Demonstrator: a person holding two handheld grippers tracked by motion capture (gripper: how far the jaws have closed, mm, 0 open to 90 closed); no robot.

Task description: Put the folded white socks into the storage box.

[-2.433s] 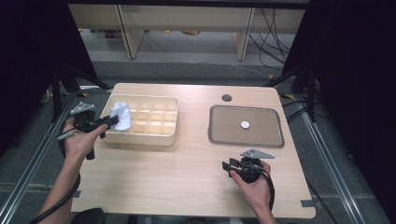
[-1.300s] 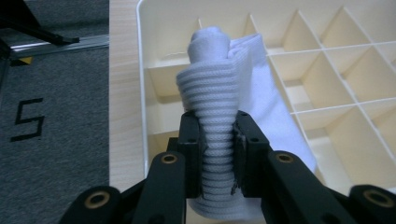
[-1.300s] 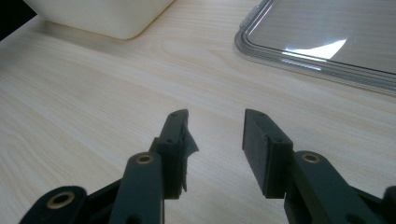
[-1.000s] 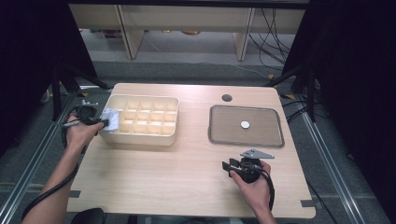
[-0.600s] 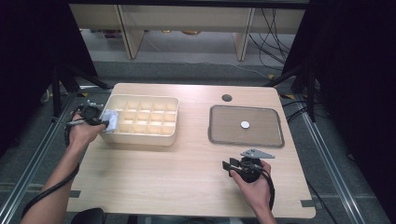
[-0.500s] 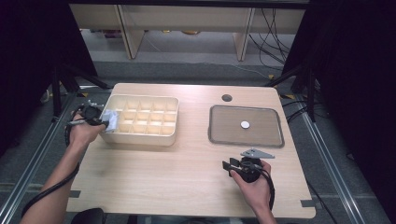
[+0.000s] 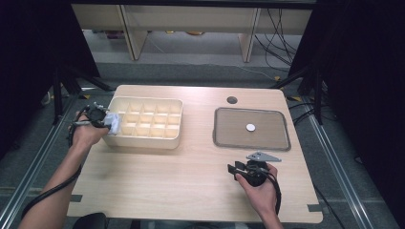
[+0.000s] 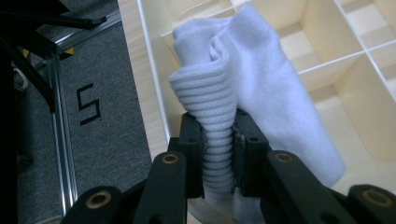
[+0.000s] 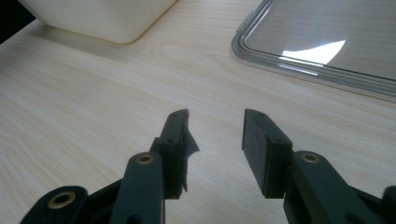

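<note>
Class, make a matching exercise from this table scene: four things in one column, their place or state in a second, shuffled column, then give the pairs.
1. white sock
2. right claw
3. small white disc
4. divided tray

A. open above bare tabletop
B. lies on the flat grey tray
C. clamped in the left claw
D. cream, many compartments

Pairs: 1-C, 2-A, 3-B, 4-D

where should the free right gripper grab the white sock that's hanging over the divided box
Take the sock by its loose smooth end, draped into the cream box's left-edge compartment. Come from above, fingers straddling the flat fold; the ribbed cuff is already pinched by the left gripper.
</note>
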